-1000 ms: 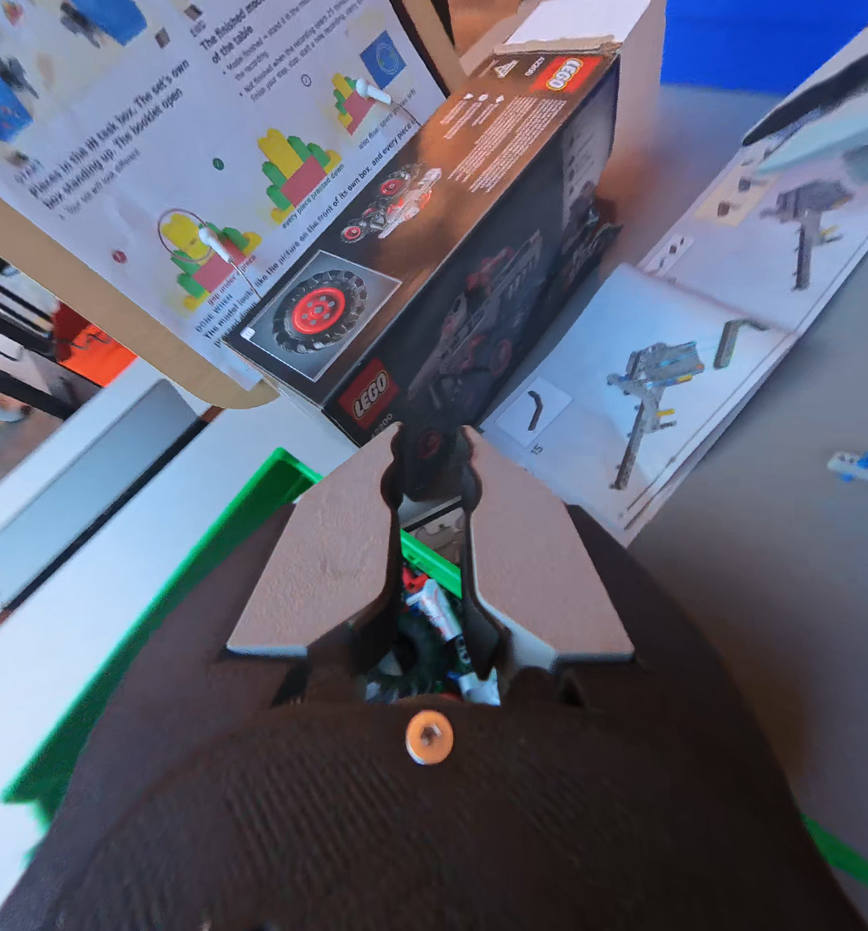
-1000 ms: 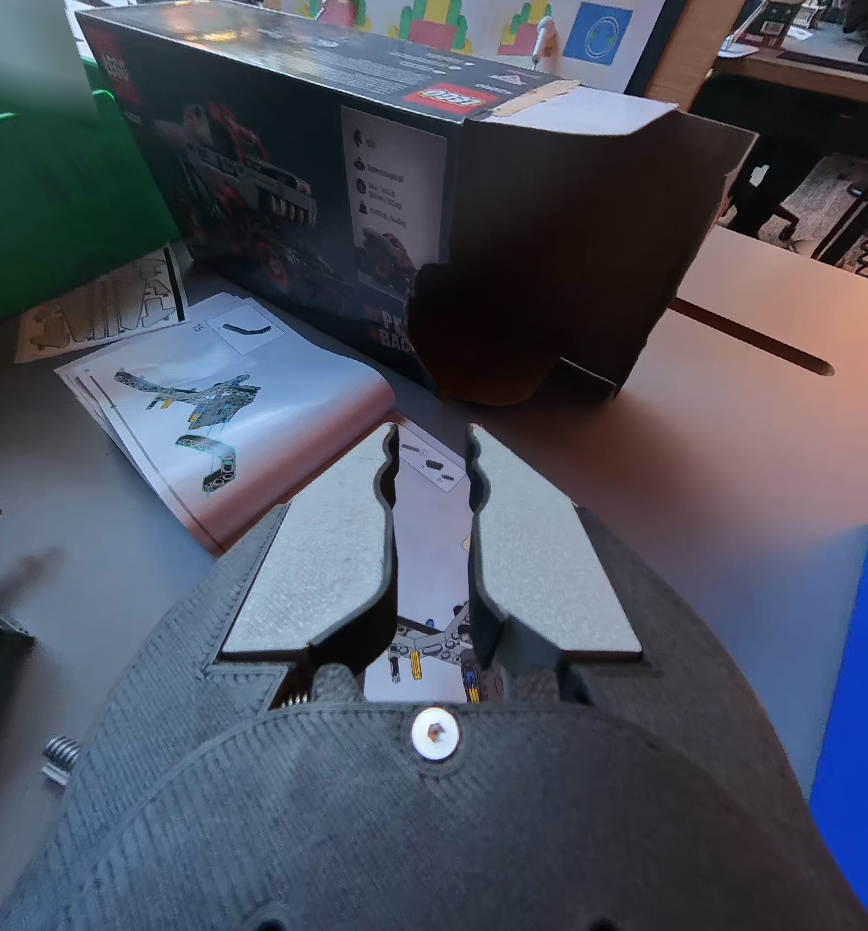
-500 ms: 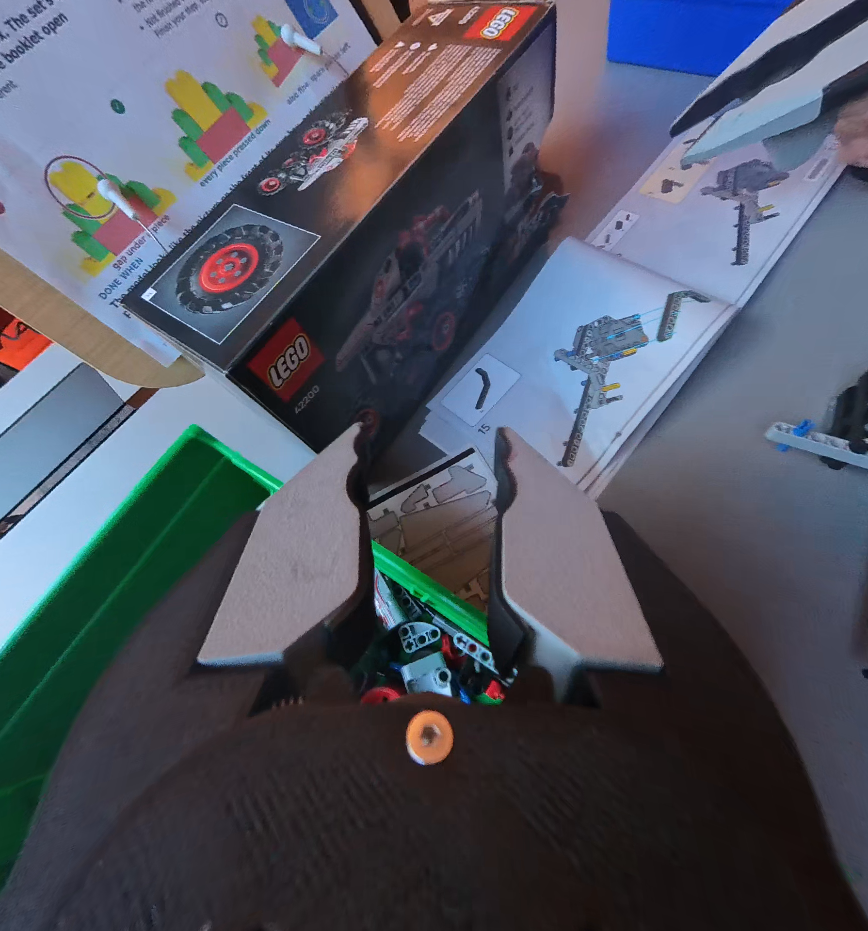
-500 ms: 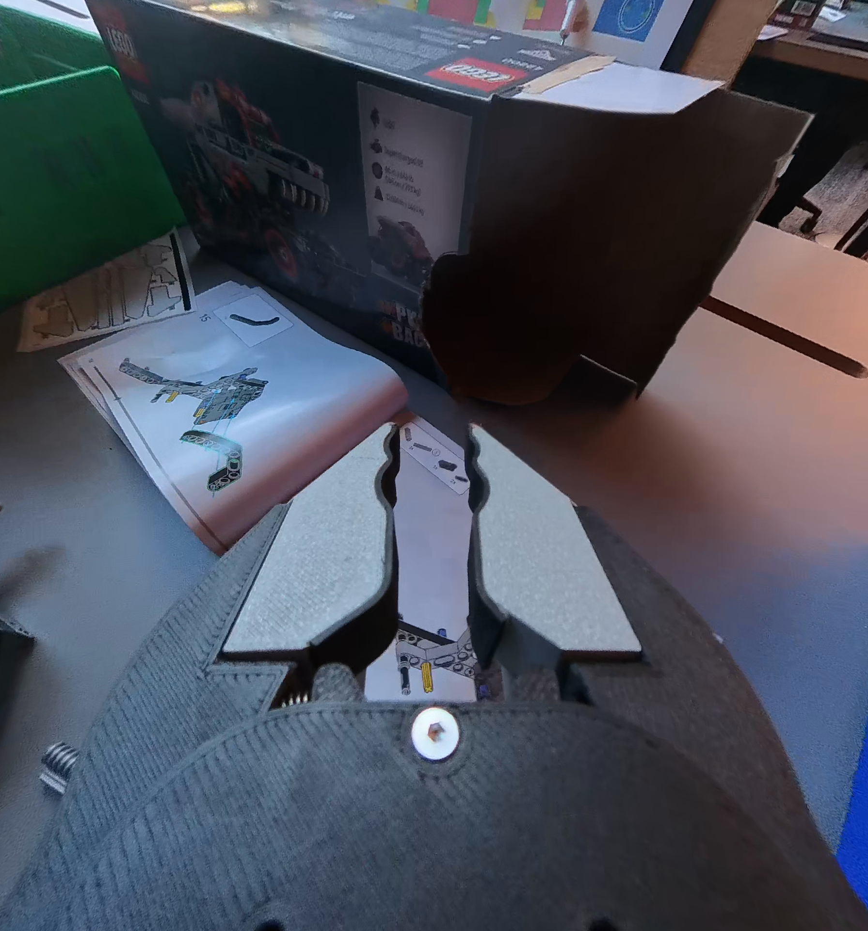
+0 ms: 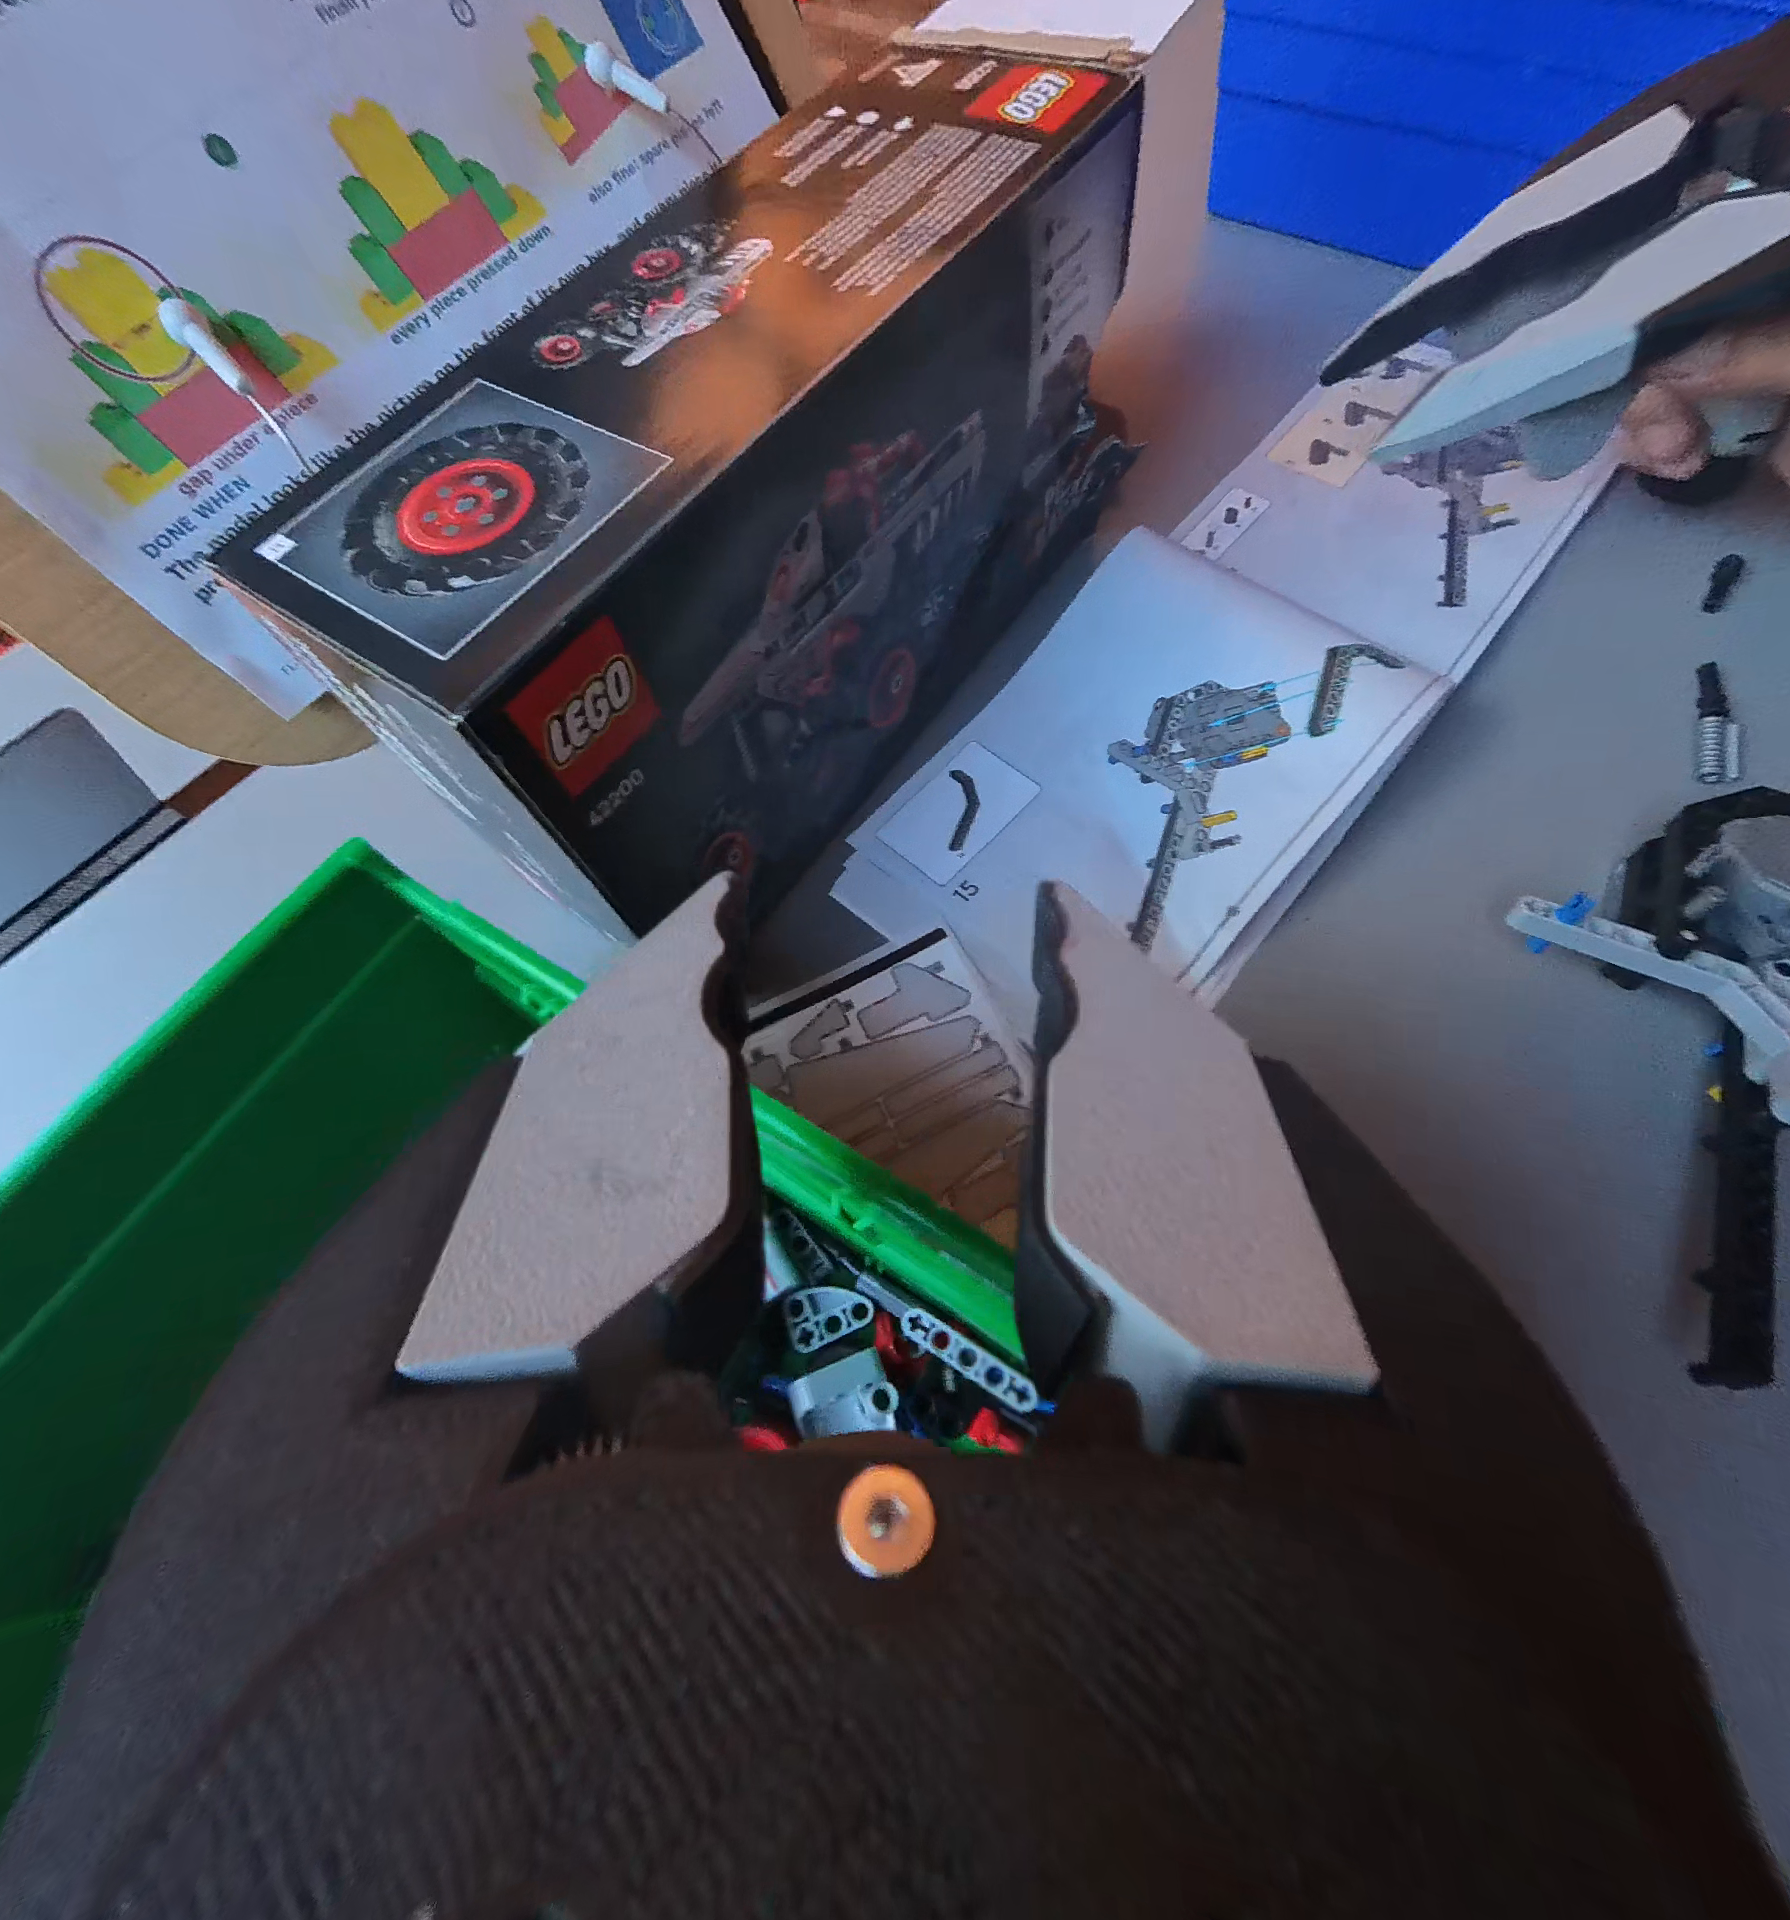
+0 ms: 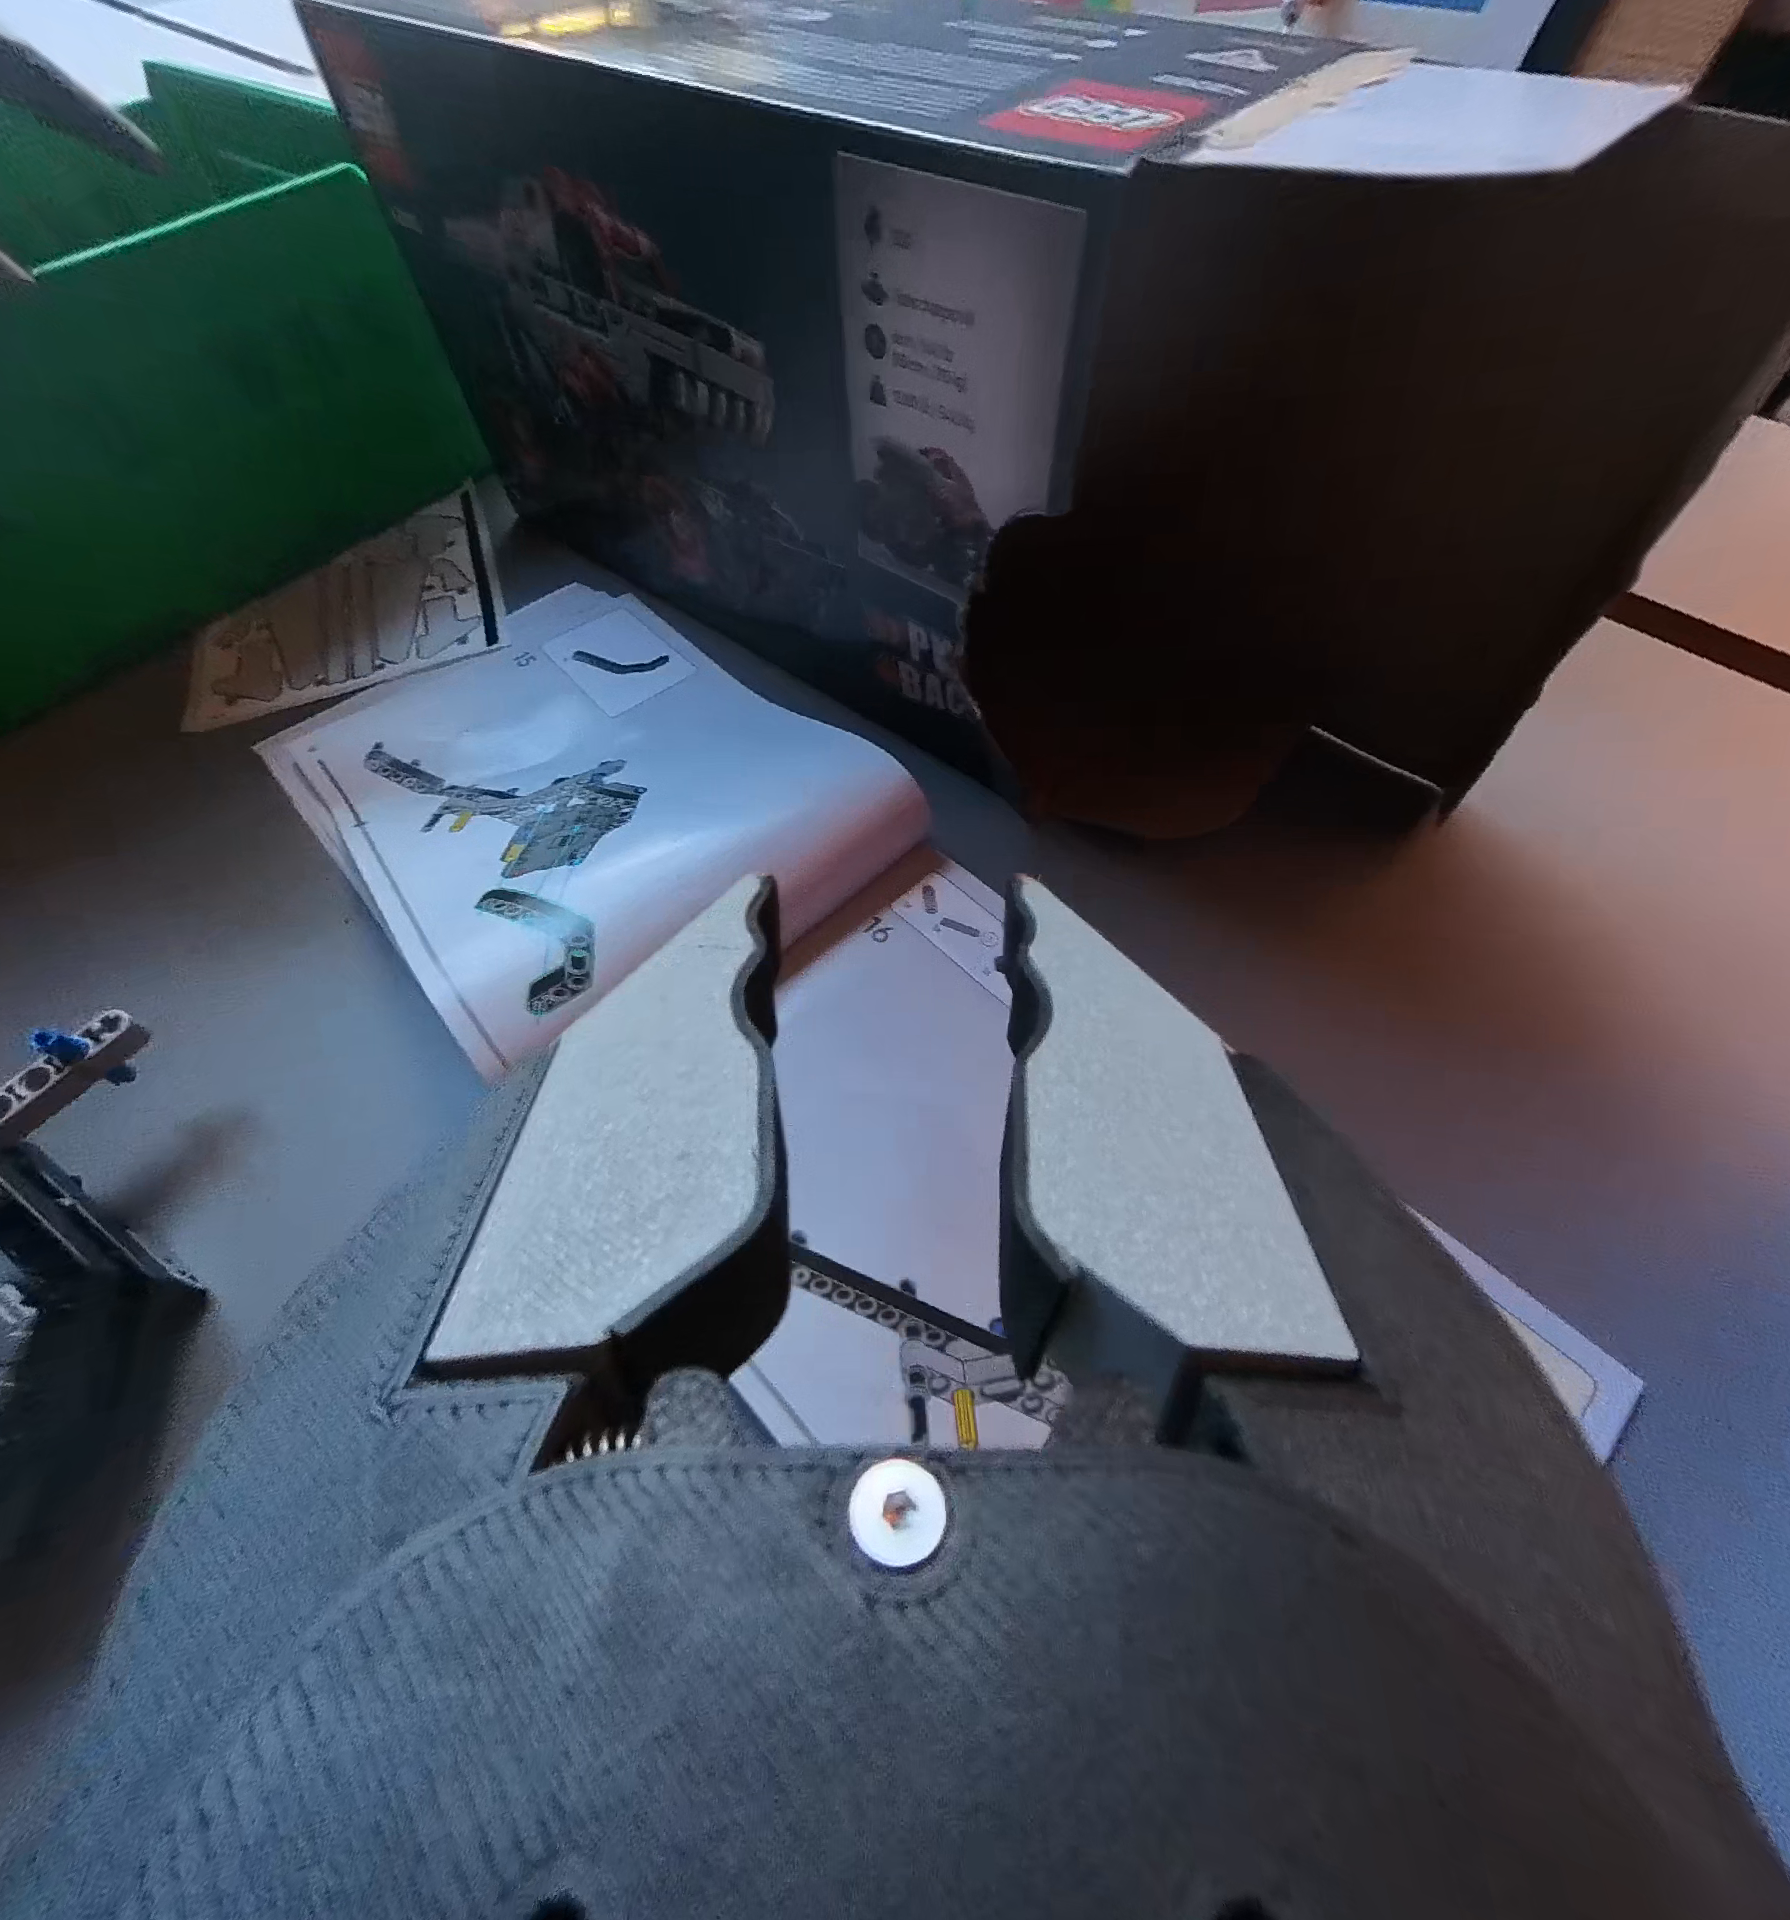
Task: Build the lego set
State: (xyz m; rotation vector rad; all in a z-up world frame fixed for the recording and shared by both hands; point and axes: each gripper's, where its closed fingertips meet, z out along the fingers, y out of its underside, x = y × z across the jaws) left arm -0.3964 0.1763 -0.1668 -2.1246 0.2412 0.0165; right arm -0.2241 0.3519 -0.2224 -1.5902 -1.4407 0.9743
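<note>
My left gripper [image 5: 886, 914] is open and empty, held above the green bin [image 5: 247, 1091] of loose Lego pieces [image 5: 870, 1351]. My right gripper [image 6: 886, 914] is open and empty, over the open instruction booklet [image 6: 600, 790]; it also shows far right in the left wrist view [image 5: 1390, 364]. The part-built grey and black model [image 5: 1743, 935] lies on the grey table at the right, and its end shows at the left of the right wrist view [image 6: 29, 1132]. A small spring piece [image 5: 1714, 727] and a black pin [image 5: 1724, 577] lie loose near it.
The black Lego box [image 5: 766, 468] stands behind the booklet [image 5: 1234, 727], its end flap open [image 6: 1338, 468]. A sticker sheet [image 5: 891, 1070] lies between bin and booklet. A printed poster on cardboard [image 5: 247, 208] leans behind the box. A blue bin [image 5: 1442, 104] stands at the back.
Both grippers have opened wider. The left gripper has pulled back and swung right, bringing the model into view. The right gripper has shifted a little left over the booklet.
</note>
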